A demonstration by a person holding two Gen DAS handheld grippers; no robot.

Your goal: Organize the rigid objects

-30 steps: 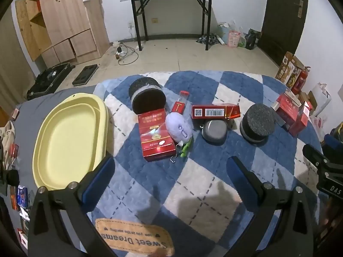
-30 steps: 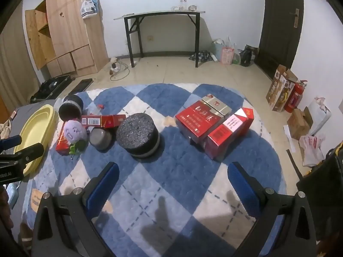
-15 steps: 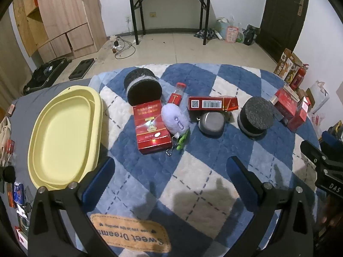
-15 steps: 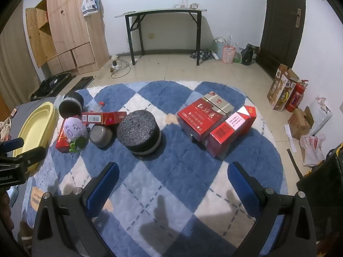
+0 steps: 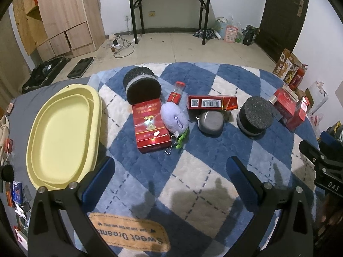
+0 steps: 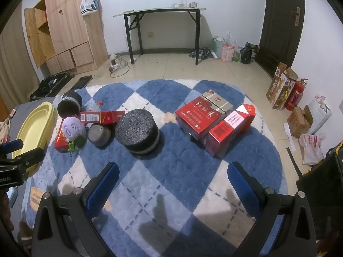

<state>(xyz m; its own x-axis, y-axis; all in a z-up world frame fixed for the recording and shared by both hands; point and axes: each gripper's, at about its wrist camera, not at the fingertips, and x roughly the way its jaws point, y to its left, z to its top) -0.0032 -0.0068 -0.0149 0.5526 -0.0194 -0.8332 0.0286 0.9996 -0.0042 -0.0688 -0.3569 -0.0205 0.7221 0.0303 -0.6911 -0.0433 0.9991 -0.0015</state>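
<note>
- The left wrist view takes in the whole yellow tray (image 5: 62,132) at the left edge of the blue-and-white quilted mat (image 5: 193,171); the right wrist view catches only its near end.
- Only the right wrist view shows the stack of red boxes (image 6: 214,124) plainly; in the left view they sit small at the far right.
- Mid-mat, a flat red box (image 5: 150,126) touches a purple plush toy (image 5: 173,117); just beside lie a grey metal case (image 5: 210,122), a long red carton (image 5: 212,102) and two black foam cylinders (image 5: 255,117), one upright, one on its side.
- The print on the boxes is too small to read.
- The left claw (image 5: 169,184) hovers above the mat's near edge, its blue-padded jaws spread wide, gripping nothing.
- The right claw (image 6: 171,188) hangs likewise, wide apart and empty, short of the upright cylinder.
</note>
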